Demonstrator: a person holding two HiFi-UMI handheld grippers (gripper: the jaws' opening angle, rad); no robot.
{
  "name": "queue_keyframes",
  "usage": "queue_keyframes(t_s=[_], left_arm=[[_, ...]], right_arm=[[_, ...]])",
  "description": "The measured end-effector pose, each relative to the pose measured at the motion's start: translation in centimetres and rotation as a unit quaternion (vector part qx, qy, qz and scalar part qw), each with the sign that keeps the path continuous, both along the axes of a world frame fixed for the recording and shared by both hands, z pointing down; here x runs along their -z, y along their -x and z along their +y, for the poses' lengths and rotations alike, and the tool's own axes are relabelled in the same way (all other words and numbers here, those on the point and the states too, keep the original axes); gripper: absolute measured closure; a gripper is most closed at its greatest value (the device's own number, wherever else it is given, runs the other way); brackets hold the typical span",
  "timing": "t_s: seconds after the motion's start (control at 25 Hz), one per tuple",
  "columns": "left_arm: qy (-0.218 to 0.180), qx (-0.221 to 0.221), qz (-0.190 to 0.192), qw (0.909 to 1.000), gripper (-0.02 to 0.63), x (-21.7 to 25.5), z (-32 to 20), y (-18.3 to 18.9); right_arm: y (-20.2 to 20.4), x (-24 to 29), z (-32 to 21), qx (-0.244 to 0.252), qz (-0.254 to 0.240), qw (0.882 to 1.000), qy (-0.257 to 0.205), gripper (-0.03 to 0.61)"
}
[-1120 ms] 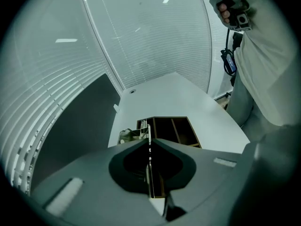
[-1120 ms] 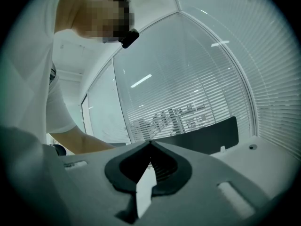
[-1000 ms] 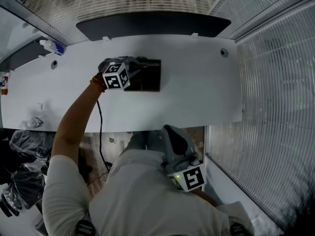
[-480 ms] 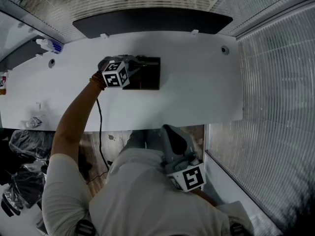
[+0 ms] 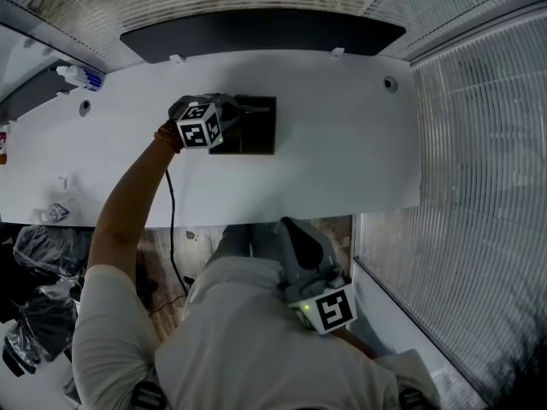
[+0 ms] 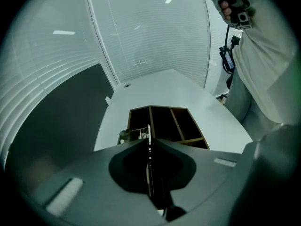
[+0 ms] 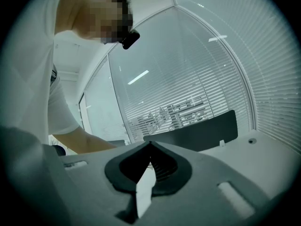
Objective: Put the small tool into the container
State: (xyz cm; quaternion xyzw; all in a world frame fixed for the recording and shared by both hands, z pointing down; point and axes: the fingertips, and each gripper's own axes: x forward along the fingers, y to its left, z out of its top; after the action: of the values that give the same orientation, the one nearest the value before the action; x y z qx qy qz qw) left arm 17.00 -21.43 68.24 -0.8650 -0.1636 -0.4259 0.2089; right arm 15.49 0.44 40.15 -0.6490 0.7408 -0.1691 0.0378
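The white desk fills the middle of the room, with a long dark panel standing along its far edge at 12 o'clock. On the desk, toward 11 o'clock from the person, sits the container, a dark brown open box split by thin walls into several compartments. The left gripper is held out over the container's left side on a bare outstretched arm. Its claw is pinched together, tips meeting above the box. The right gripper hangs well apart from all this, off the desk at about 5 o'clock, close against the person's lap. Its claw is closed too, with nothing in it. The small tool, a thin shiny metal piece, is caught at the left claw's tips and sticks out toward 9 o'clock, over the container's leftmost compartment.
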Motion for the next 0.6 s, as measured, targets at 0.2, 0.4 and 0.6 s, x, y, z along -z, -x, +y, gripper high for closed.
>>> queue_keyframes(t_s=[0.2,0.4,0.6], left_arm=[[0.008,0.003,-0.001,1.0,0.606,-0.11,-0.27,-0.2],[0.017,0.009,-0.004,0.9998,0.603,0.01,-0.38,-0.27],[0.028,0.017,-0.01,0.9994,0.598,-0.11,-0.56,-0.31]], right_arm=[[-0.34,-0.1,-0.14,-0.002,-0.001,1.0,0.0,0.578],[-0.52,-0.06,-0.32,-0.001,0.001,1.0,-0.002,0.578],[-0.58,0.16,-0.77,-0.001,-0.008,1.0,-0.003,0.578]])
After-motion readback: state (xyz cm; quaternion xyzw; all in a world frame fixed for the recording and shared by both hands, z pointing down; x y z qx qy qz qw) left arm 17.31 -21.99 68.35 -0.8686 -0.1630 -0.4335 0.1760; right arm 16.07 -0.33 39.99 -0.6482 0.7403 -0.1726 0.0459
